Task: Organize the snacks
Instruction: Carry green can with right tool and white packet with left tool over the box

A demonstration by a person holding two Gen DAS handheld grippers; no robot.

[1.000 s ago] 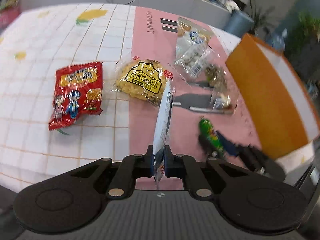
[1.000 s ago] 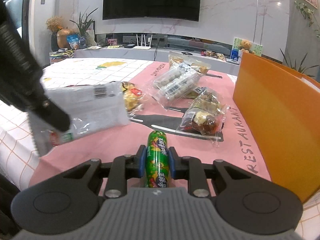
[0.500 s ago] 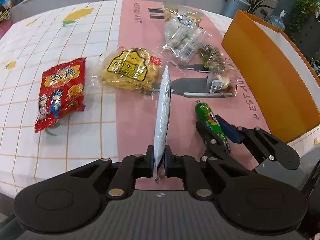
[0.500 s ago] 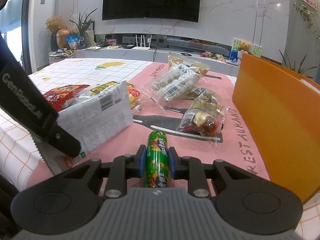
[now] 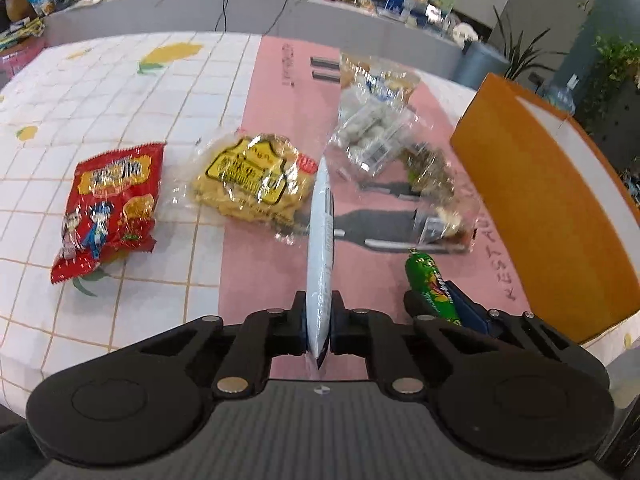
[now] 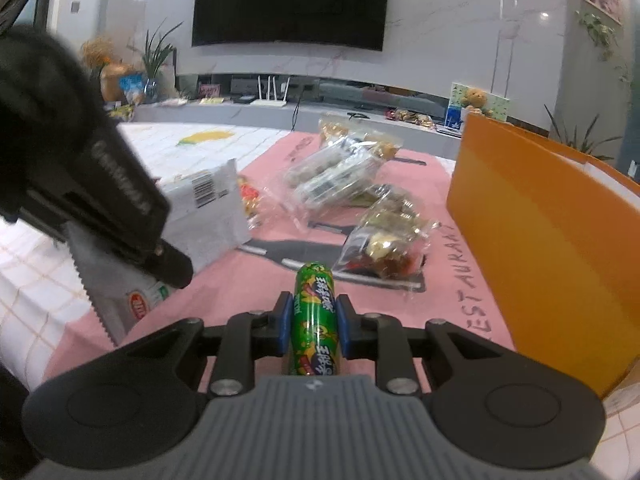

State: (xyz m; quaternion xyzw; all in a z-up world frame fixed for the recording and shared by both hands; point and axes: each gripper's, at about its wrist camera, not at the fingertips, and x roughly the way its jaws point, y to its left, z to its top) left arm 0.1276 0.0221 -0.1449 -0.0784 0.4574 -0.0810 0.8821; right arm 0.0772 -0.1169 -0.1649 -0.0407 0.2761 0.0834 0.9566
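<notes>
My left gripper (image 5: 319,312) is shut on a flat white snack packet (image 5: 321,240), held edge-on above the pink mat; the right wrist view shows that white packet (image 6: 208,212) broadside, with the left gripper (image 6: 168,264) clamped on its serrated edge. My right gripper (image 6: 313,316) is shut on a green tube-shaped snack (image 6: 315,320), also seen low right in the left wrist view as the green tube (image 5: 430,286). An orange box (image 5: 552,216) stands at the right, its orange wall (image 6: 552,232) close to the right gripper.
On the table lie a red snack bag (image 5: 108,204), a yellow noodle bag (image 5: 252,180) and clear bags of sweets (image 5: 376,136) and mixed snacks (image 6: 384,240). A pink mat (image 5: 264,280) covers the middle; white tiled cloth (image 5: 120,100) lies left.
The left gripper has shifted with the white packet, so the table items sit further from it and more of the room shows. The right gripper and green tube have stayed put.
</notes>
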